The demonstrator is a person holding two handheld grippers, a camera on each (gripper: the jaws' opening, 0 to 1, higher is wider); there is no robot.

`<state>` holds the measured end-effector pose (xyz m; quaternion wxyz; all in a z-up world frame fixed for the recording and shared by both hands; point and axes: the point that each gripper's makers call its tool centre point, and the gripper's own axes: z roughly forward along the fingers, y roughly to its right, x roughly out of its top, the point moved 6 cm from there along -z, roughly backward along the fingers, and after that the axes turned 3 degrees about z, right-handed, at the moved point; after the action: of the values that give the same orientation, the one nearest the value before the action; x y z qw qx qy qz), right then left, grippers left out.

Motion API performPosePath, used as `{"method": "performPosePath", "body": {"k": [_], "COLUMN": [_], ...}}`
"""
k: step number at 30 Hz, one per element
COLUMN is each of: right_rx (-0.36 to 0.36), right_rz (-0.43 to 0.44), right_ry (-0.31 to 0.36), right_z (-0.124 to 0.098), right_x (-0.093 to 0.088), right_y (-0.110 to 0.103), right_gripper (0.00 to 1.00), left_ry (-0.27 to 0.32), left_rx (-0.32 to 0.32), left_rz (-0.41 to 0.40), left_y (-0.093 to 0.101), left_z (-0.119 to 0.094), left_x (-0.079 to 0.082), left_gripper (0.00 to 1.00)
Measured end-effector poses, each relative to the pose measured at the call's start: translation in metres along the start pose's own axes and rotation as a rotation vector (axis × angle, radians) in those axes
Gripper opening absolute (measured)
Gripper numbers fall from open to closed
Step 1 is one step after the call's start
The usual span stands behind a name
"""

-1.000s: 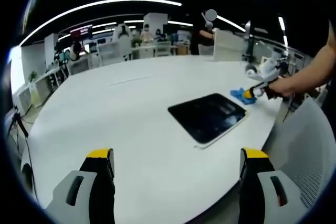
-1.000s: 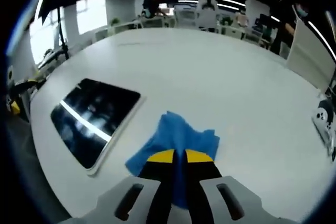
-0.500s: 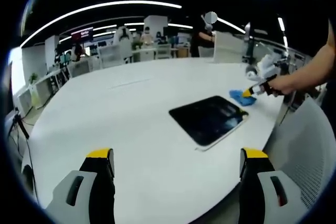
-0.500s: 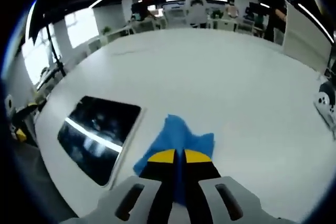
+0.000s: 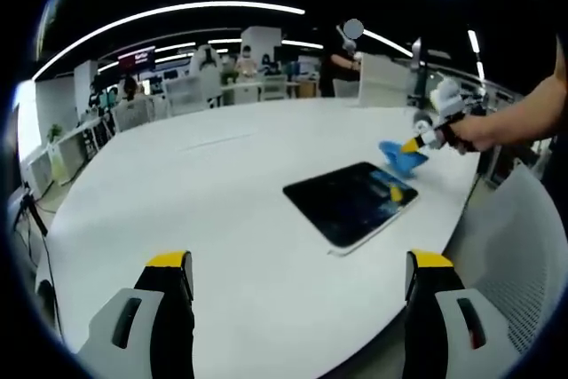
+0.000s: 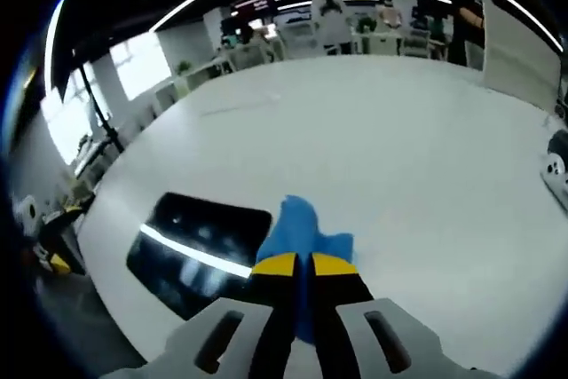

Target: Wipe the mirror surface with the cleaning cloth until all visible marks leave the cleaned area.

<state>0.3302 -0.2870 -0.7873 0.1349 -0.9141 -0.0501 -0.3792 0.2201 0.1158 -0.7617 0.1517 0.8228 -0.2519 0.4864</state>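
My right gripper pinched the crumpled blue cleaning cloth above the dark rectangular mirror's edge, ready to wipe; my left gripper waited spread.

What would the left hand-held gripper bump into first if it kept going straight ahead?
Probably the bare white table. The left hand-held gripper is open and points over it; the mirror lies off to the right, though depth is unclear.

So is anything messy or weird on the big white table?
Nothing looks spilled or broken. The mirror lies flat near the table edge, and the right gripper holds the blue cloth beside it.
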Motion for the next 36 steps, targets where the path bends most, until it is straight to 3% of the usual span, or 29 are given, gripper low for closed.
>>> {"method": "performPosePath", "body": {"k": [19,28,34,36], "right_rx": [0.077,0.087,0.069,0.058], "right_rz": [0.005,-0.078,-0.215,-0.274], "right_ry": [-0.058,-0.076,-0.053,-0.064], "right_z": [0.048,0.063,0.062,0.062], "right_x": [0.003,-0.002,-0.003,-0.006], "right_y": [-0.05,-0.063,-0.064,-0.062], "right_gripper": [0.0,0.02,0.1,0.06], "left_ry": [-0.023,-0.029,-0.026,-0.028], "left_rx": [-0.02,-0.021,-0.021,-0.023], "left_rz": [-0.001,-0.003,-0.006,-0.005], "left_y": [0.002,0.001,0.001,0.001], "left_z": [0.001,0.001,0.001,0.001], "left_x": [-0.003,-0.005,-0.004,-0.004], "left_gripper": [0.99,0.99,0.99,0.99]}}
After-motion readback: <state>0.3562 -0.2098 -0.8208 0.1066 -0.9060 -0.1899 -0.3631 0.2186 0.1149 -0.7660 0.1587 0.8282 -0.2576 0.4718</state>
